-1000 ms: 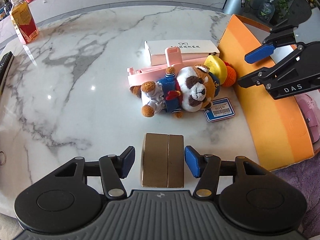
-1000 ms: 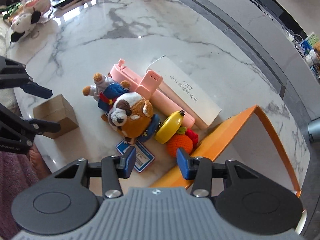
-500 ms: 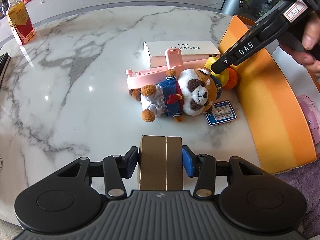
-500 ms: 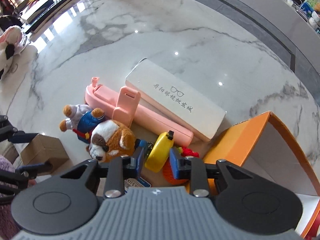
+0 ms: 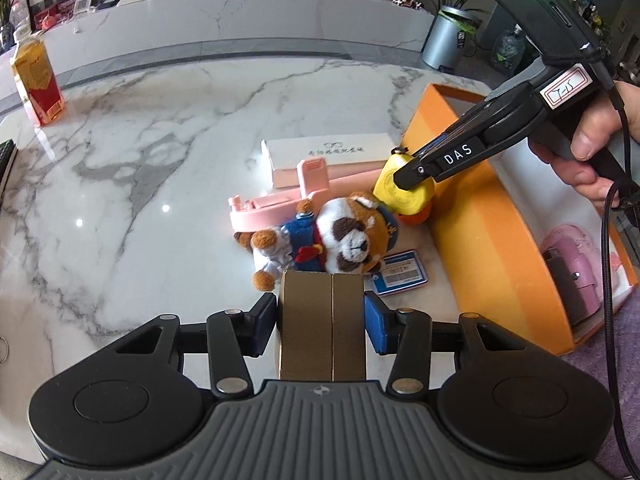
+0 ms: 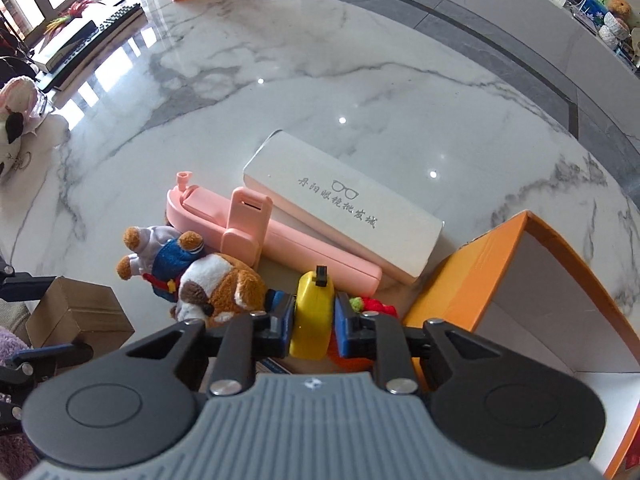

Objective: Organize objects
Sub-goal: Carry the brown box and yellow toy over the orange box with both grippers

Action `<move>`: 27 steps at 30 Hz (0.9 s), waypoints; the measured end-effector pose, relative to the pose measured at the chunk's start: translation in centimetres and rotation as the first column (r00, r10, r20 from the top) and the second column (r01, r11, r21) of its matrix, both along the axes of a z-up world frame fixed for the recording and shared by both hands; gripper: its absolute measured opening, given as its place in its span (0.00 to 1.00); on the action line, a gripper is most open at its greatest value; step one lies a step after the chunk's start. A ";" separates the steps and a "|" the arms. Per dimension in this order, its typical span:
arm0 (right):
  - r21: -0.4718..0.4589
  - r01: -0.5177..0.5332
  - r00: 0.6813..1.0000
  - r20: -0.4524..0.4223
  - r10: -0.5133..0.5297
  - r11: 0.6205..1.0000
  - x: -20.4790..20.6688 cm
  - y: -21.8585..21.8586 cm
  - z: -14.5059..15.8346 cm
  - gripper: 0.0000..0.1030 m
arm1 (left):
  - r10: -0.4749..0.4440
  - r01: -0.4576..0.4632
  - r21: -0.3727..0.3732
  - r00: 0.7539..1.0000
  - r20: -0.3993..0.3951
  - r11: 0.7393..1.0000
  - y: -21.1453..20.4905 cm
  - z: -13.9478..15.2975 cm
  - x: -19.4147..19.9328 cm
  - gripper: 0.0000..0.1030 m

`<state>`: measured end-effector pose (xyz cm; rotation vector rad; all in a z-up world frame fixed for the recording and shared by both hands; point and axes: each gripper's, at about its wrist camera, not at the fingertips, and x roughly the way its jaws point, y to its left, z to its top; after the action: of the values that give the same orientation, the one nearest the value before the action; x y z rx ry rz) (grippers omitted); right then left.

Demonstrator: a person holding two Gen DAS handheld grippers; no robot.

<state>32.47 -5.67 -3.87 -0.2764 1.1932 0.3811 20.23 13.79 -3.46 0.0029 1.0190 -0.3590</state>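
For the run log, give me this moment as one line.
left gripper: shut on brown cardboard box | right gripper: closing around yellow banana-shaped toy | orange open storage box: beside

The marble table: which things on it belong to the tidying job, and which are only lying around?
Belong to the job:
- brown box, held in the left gripper
- yellow toy, the right gripper closing on it
- plush dog
- pink holder
- white glasses case
- blue tag
- orange box, probably the container

Only lying around:
- juice carton
- keyboard
- grey bin
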 end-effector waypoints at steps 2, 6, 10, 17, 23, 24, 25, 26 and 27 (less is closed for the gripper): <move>0.036 0.005 1.000 0.029 -0.006 0.999 -1.2 -0.8 1.9 0.22 | -0.043 0.044 -0.024 0.999 0.027 0.999 -0.9 1.3 -0.4 0.52; 0.100 -0.001 0.995 0.104 -0.010 0.995 -4.4 -3.1 6.3 0.22 | -0.182 0.186 -0.048 0.981 0.074 0.981 -4.0 4.1 -1.5 0.52; 0.145 0.022 0.985 0.164 -0.045 0.989 -8.4 -6.6 9.6 0.22 | -0.358 0.361 -0.004 0.928 0.105 0.933 -8.4 6.6 -2.3 0.52; 0.182 0.108 0.978 0.158 -0.137 0.977 -14.3 -13.7 10.1 0.21 | -0.620 0.605 0.157 0.781 0.073 0.780 -17.5 7.5 -3.5 0.52; 0.234 0.200 0.966 0.114 -0.231 0.951 -17.4 -19.0 7.9 0.21 | -0.750 0.728 0.301 0.659 -0.061 0.615 -23.7 3.9 -3.2 0.52; 0.247 0.209 0.965 0.105 -0.241 0.946 -17.8 -19.7 7.6 0.21 | -0.757 0.738 0.324 0.647 -0.089 0.592 -24.5 3.4 -3.1 0.52; 0.258 0.216 0.964 0.096 -0.247 0.942 -18.0 -20.2 7.3 0.21 | -0.763 0.746 0.350 0.635 -0.117 0.567 -25.4 2.8 -3.0 0.51; 0.268 0.221 0.964 0.088 -0.252 0.938 -18.1 -20.6 6.9 0.21 | -0.771 0.754 0.369 0.622 -0.139 0.543 -25.9 2.3 -3.0 0.51; 0.279 0.225 0.963 0.082 -0.257 0.934 -18.2 -21.1 6.6 0.21 | -0.775 0.761 0.390 0.611 -0.163 0.519 -26.4 1.8 -2.9 0.51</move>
<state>14.27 -26.76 2.68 0.0824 1.0319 0.3014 17.34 -12.64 -1.65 0.9042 1.0009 -0.9480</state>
